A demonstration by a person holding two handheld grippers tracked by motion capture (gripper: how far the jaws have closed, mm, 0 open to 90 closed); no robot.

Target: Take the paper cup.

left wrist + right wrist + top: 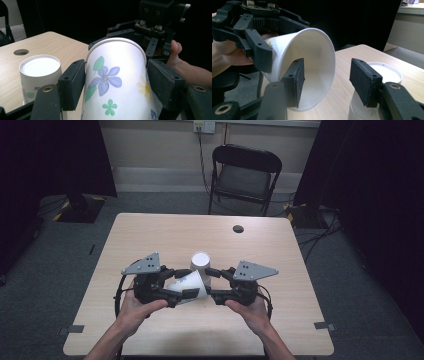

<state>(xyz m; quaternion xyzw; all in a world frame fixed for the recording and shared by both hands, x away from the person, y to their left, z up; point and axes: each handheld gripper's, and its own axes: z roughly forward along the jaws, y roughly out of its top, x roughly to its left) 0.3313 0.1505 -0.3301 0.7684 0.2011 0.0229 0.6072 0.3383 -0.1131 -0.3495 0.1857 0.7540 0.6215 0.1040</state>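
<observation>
My left gripper [187, 282] is shut on a white paper cup with a flower print [112, 82]. The cup lies on its side just above the table, its pads pressing both walls and its mouth [317, 67] turned toward my right gripper [214, 283]. That gripper's jaws stand apart right at the cup's rim: one pad [295, 83] lies in front of the open mouth, the other [364, 82] outside it, neither pressing. A second flowered cup [201, 262] stands upside down on the table just behind both grippers.
The pale wooden table [165, 230] has a round cable hole [238, 228] near its far edge. A black folding chair [245, 175] stands beyond it, with cables on the floor to the right. Dark curtains hang on both sides.
</observation>
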